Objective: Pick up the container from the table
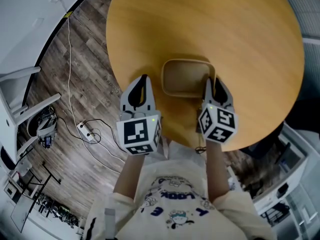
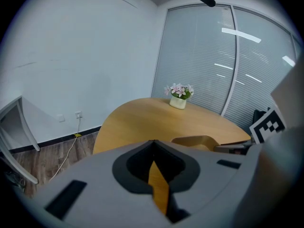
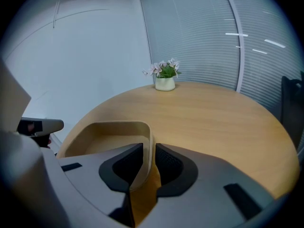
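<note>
1. Two fingers (image 3: 173, 163) of the right gripper (image 3: 148, 148) sit on either side of the container (image 3: 118, 125) wall, one inside and one outside. They are closed to a narrow gap with the wall pinched between the dark pads.
2. Left gripper (image 2: 152, 144) fingers (image 2: 128, 167) meet at the tips. Nothing is between them, and only bench wood shows through the slit below.
3. Container is a tan, shallow, rounded-rectangle tray with nothing inside. It rests on the near part of the round wooden bench (image 1: 200, 24), close to the person's edge. The right gripper is on its right wall.
4. Left gripper is just beside the container's left wall, apart from it, over the bench edge. Both marker cubes face up toward the head camera.
5. Small white pot of pink flowers (image 3: 165, 82) stands at the far side of the bench, well apart from the container.
6. Person's forearms run down to a white printed shirt (image 1: 175, 204) at the bottom of the head view.
7. Around the bench is a wood-plank floor (image 1: 85, 84), with a white cable (image 1: 69, 49) running to a power strip (image 1: 87, 131) on the left. Behind the bench are a white wall and a glass partition with blinds (image 2: 209, 65).
</note>
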Demonstrator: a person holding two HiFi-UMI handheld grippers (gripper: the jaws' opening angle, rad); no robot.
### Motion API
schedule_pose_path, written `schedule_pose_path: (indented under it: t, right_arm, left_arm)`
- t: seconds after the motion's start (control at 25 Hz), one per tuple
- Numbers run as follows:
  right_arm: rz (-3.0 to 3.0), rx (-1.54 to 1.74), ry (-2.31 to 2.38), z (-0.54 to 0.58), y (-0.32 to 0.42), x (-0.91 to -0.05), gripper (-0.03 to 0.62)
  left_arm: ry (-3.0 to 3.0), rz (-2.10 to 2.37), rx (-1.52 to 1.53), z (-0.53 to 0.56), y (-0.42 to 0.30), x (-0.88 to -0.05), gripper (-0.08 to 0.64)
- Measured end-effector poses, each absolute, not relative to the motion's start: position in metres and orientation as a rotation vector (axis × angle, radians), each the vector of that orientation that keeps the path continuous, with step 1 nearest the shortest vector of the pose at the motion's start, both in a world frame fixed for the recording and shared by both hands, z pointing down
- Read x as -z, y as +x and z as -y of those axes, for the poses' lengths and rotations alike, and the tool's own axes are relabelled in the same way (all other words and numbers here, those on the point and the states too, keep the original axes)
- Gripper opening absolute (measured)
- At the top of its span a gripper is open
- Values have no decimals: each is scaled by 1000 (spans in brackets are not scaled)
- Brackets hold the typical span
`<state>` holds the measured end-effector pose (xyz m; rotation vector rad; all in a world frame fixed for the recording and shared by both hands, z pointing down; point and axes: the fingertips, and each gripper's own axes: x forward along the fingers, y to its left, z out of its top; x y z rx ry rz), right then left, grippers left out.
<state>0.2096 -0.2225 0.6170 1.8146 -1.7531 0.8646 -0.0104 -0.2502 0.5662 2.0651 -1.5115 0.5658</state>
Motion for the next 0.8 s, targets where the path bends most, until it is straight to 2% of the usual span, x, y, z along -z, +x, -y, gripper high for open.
schedule_pose_path:
  t: [0.08, 0.24, 0.8]
  right_arm:
    - [1742, -873, 1806, 222, 209, -621, 78]
    - [1737, -872, 1811, 221, 211, -625, 27]
    - [1803, -864, 1894, 227, 198, -589, 17]
  left_arm:
    - [2059, 1510, -578, 250, -11, -569, 3]
    - [2057, 1519, -598, 248, -14, -572, 3]
    - [2078, 1544, -526, 250, -26, -546, 3]
